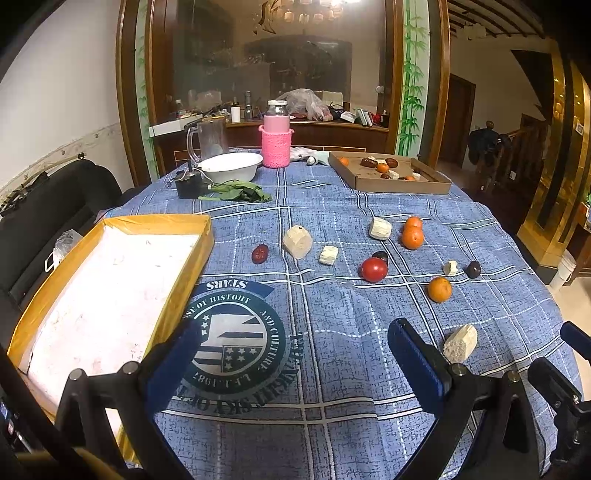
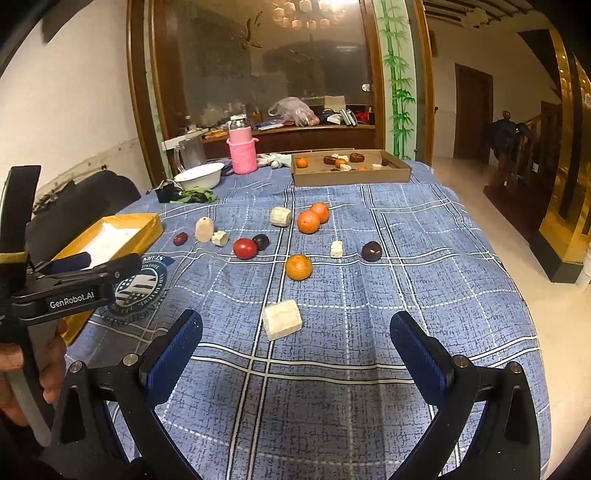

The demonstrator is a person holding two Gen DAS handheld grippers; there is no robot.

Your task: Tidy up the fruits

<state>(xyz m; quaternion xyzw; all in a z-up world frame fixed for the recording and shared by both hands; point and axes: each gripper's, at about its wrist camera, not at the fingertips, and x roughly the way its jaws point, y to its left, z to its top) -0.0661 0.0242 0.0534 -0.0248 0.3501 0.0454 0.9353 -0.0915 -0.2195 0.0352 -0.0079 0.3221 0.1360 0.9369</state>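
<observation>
Fruit is lying scattered mid-table: oranges (image 2: 298,266), tomato (image 2: 245,248), pale chunks. Only the right wrist view is showing the left gripper (image 2: 79,262) side-on; both grippers are gaping empty. Yellow tray (image 1: 110,291) is running lengthwise away, left.

woven cloth tablecloth (image 2: 369,295), glossy tomato (image 2: 245,248), matt cardboard tray (image 2: 351,177)

A home dining room: clothed table (image 1: 332,206), chandelier (image 2: 310,14), cluttered sideboard (image 2: 288,134).
</observation>
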